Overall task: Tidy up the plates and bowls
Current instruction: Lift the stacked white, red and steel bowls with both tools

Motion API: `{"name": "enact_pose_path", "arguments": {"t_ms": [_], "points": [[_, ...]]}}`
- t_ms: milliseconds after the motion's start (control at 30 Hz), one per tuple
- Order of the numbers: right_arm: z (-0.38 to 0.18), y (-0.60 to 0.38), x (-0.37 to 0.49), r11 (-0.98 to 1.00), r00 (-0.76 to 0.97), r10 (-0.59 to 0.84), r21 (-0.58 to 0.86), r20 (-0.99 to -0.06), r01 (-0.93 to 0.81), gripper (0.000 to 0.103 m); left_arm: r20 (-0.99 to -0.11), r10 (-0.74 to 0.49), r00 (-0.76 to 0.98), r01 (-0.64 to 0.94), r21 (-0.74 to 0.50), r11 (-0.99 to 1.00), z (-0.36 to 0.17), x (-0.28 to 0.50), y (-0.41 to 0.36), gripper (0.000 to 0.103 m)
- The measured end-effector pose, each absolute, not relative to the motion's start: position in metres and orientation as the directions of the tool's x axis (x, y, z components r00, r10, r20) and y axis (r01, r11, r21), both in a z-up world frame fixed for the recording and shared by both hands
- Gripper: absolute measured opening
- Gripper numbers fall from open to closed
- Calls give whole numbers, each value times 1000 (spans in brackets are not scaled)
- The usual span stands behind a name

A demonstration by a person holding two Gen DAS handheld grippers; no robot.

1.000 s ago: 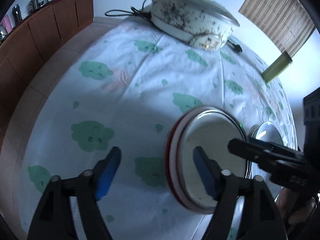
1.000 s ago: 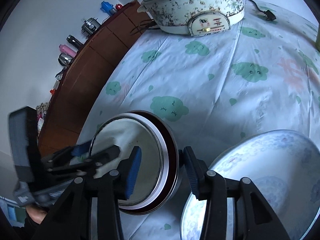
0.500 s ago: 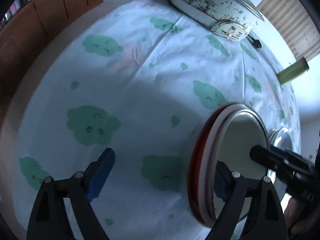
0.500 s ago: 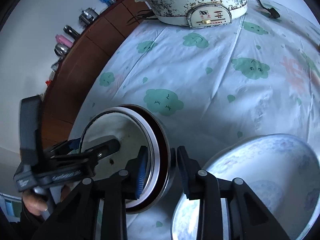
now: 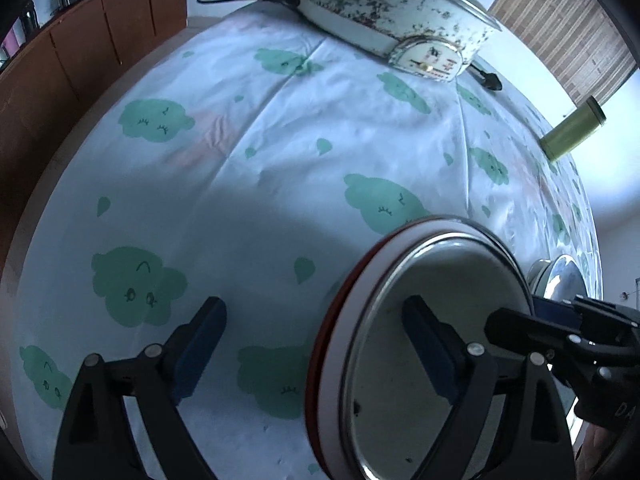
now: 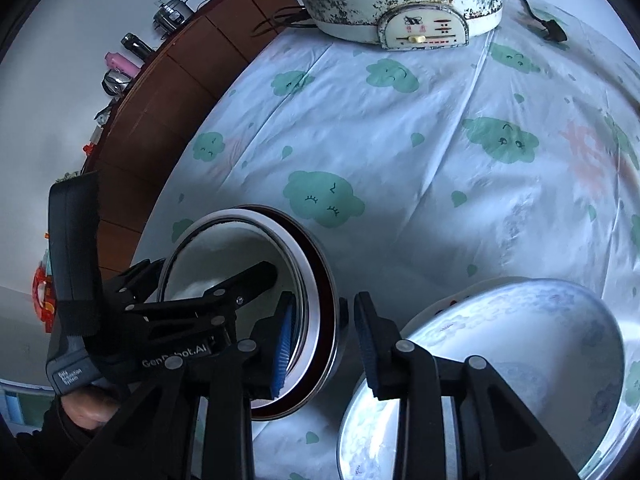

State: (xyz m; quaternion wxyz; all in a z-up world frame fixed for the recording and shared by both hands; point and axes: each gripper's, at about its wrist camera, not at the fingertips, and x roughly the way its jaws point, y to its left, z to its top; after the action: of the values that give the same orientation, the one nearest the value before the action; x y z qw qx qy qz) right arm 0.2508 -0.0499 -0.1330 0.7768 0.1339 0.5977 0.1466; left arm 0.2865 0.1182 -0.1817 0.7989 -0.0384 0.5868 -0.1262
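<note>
Right gripper point(image 6: 322, 334) straddles the rim of the red-rimmed bowl stack point(image 6: 256, 288), jaws parted, not clamped; left gripper point(image 5: 316, 344) wide apart, 1 finger inside the stack; nested bowls hold no food; patterned bowl point(image 6: 520, 360) beside, on tablecloth point(image 5: 280, 160).

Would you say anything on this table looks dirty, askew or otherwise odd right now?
Yes. The electric cooker at the far edge has dark speckled stains or chipping across its white wall. The red-rimmed bowl stack is tipped up on edge rather than flat, with small dark specks inside, straddled by the right gripper.
</note>
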Motion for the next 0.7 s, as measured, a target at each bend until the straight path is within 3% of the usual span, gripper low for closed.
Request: {"name": "enact_pose_path", "arguments": {"t_ms": [67,133,200,333,400,700], "points": [[-136,-47,251,921,236,388,383,-891,-69,33,-923,-250,291,165,-208,964,-181,286,118,92],[-139,-45,250,921,227,389,383,-893,-73,33,-926,-263,269,164,-225,960,-180,287,120,84],[-139,-44,248,923,240,385,377,-891,-82,33,-918,-330,220,168,-298,940,-174,287,125,49],[-142,-50,246,916,260,396,397,-881,-51,23,-923,-304,237,195,-261,945,-163,277,126,43],[-144,-53,246,905,264,417,424,-870,-34,23,-917,-325,233,216,-277,936,-162,272,122,28],[-140,-50,236,912,297,396,409,-869,-19,22,-910,-317,266,202,-269,942,-154,267,124,25]]}}
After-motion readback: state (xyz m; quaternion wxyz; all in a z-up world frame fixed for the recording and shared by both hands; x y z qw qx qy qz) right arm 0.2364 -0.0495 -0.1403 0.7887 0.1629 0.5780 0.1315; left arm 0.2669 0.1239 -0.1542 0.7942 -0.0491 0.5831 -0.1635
